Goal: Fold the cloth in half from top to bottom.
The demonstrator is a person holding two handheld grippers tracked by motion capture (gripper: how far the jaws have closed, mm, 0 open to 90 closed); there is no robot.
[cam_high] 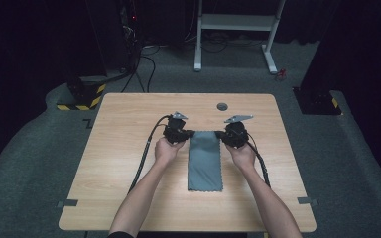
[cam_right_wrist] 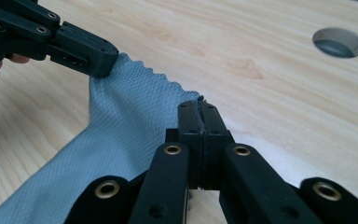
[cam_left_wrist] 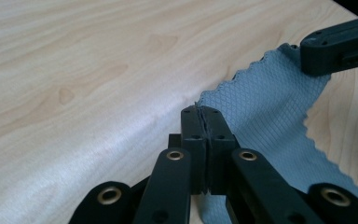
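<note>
at the far end of the cloth, both tongs are clamped on a corner each: left gripper on the far-left corner, right gripper on the far-right one. jaws fully closed in both gripper views, with the zigzag edge of the fabric pinched between the pads. the left gripper view has the cloth running off to the right gripper; the right gripper view has the cloth running over to the left gripper.

cloth is a grey rectangle, lying flat on the table, about centred on it, with the round hole just beyond its far edge. long axis runs away from the person, near edge toward the table's front, far edge at the tongs. looks already folded into a narrow strip, can't confirm layers.

step, as i read it: corners gripped, about to fold. next move probably needs both hands lifting together, carrying the far edge back over the cloth toward the near edge, keeping corners level so the edges line up. uneven lift would skew the fold.
</note>
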